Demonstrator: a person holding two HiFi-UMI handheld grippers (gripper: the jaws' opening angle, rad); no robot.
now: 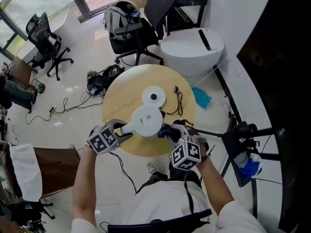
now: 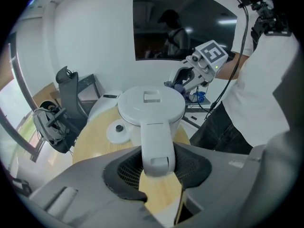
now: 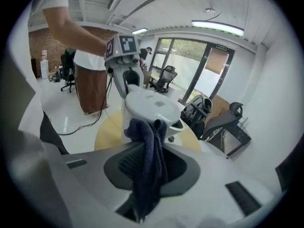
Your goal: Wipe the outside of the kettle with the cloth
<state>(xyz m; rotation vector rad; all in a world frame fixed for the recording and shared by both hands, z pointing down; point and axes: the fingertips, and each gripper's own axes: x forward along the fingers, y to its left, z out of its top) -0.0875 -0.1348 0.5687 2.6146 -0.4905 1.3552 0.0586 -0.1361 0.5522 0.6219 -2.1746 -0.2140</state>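
Pale floor tiles (image 1: 73, 89) surround a round wooden counter (image 1: 119, 93) at the middle of the head view. A black office chair (image 1: 46, 40) stands toward the upper left, and a teal bag (image 1: 201, 98) lies on the floor just off the counter's right edge. On the counter sit a white disc-shaped base (image 1: 154, 96) and, just to its right, a loop of black cord (image 1: 180, 101). The kettle (image 1: 146, 120), white with a flat lid, is over the lower part of the counter. It is just below the base in the frame and off it, with its handle (image 2: 156, 141) pointing toward the lower left. The left tool (image 1: 124, 130) is closed on that handle. In the left gripper view the handle runs down the middle of the frame between the two jaws, which clamp it from either side, and the kettle's body fills the frame above them. The right tool (image 1: 173, 133) reaches in from the lower right and grips the dark blue cloth (image 1: 164, 129), pinched between its jaws. In the right gripper view the cloth hangs as a bunched fold from the centre to the bottom edge. Its upper end sits in front of the kettle's side, just under the lid's rim, and the spout shows to the right of it. Whether the cloth presses on the kettle wall I cannot tell.
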